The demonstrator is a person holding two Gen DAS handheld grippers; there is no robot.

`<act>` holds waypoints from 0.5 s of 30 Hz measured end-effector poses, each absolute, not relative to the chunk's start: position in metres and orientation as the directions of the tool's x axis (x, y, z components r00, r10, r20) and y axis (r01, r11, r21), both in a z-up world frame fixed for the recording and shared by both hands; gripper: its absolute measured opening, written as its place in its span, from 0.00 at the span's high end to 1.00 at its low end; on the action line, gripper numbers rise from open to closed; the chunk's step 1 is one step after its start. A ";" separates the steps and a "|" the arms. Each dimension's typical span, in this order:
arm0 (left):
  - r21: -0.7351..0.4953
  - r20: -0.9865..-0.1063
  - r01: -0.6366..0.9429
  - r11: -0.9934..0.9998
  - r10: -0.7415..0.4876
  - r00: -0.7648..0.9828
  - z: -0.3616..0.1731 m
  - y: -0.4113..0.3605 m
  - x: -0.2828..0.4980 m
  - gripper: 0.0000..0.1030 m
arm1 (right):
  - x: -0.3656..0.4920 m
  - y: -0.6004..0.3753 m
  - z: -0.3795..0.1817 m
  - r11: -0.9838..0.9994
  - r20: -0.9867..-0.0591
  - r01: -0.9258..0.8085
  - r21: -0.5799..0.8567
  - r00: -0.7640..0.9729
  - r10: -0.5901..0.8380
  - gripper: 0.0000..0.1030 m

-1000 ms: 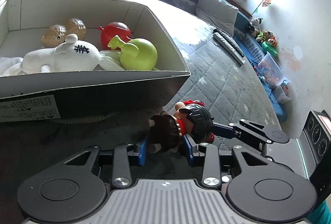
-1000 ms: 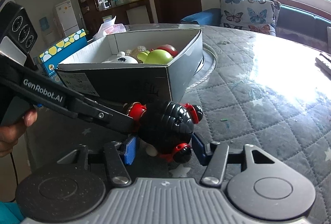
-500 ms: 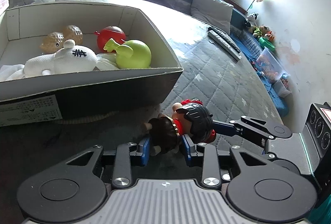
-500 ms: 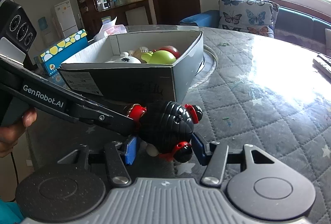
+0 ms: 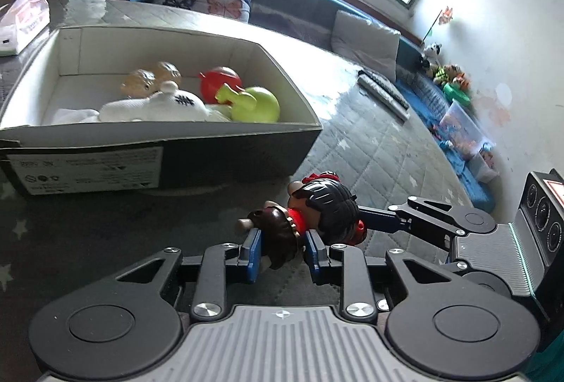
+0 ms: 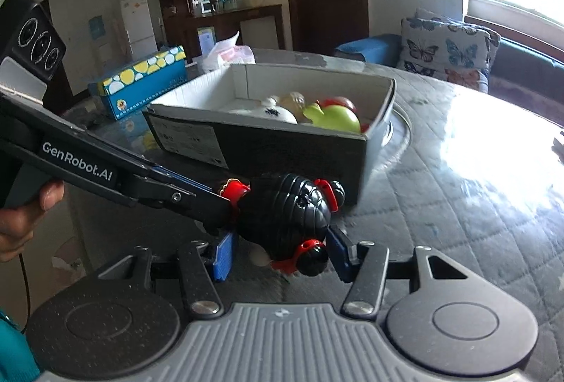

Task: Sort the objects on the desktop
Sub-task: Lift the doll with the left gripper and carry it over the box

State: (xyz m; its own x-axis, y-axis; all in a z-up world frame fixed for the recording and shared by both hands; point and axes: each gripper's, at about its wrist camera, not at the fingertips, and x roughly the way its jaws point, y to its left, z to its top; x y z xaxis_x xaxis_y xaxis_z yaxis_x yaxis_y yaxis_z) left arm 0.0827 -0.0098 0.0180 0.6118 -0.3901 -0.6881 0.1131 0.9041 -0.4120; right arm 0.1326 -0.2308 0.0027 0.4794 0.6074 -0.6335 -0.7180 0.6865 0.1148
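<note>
Quilted grey table [image 5: 370, 149] bearing an open cardboard box [image 5: 225, 149], remote controls [image 5: 384, 93], a blue carton [image 6: 144, 79].

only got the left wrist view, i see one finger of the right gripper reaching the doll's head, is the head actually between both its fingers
Observer: Yes. In the right wrist view the doll has its head between both blue pads of the right gripper.
Operator: which way does the doll face from there
Observer: Away from that camera. Only ridged black hair and two buns with red ties show, no face.
Operator: anything on the table past the box on that side
Observer: A blue carton with yellow spots stands left of the box in that view, further back.
</note>
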 end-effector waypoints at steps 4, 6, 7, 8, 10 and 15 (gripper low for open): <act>-0.429 -0.691 0.098 0.898 -0.396 0.605 0.014 -0.004 0.082 0.72 | 0.132 -0.226 0.002 0.680 -0.639 -0.725 0.113 0.471 0.608 0.47; -0.428 -0.694 0.093 0.899 -0.393 0.604 0.013 -0.003 0.080 0.72 | 0.132 -0.225 0.001 0.677 -0.645 -0.726 0.118 0.463 0.608 0.47; -0.430 -0.694 0.088 0.899 -0.391 0.604 0.014 -0.002 0.079 0.72 | 0.132 -0.224 0.003 0.674 -0.645 -0.730 0.115 0.461 0.609 0.47; -0.431 -0.693 0.084 0.898 -0.389 0.607 0.016 0.000 0.078 0.72 | 0.132 -0.223 0.005 0.670 -0.644 -0.734 0.111 0.461 0.611 0.47; -0.432 -0.686 0.081 0.898 -0.386 0.617 0.023 0.003 0.076 0.72 | 0.132 -0.221 0.010 0.662 -0.638 -0.743 0.102 0.462 0.616 0.47; -0.415 -0.650 0.075 0.907 -0.354 0.672 0.055 0.014 0.076 0.72 | 0.137 -0.210 0.036 0.630 -0.596 -0.775 0.050 0.483 0.642 0.47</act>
State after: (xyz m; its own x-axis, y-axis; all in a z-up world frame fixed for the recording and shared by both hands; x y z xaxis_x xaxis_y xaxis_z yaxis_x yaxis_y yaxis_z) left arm 0.0758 0.0142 0.0552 0.6721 -0.3539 -0.6504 0.0754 0.9065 -0.4154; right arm 0.1367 -0.2099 0.0362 0.4829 0.6417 -0.5958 -0.7751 0.6299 0.0502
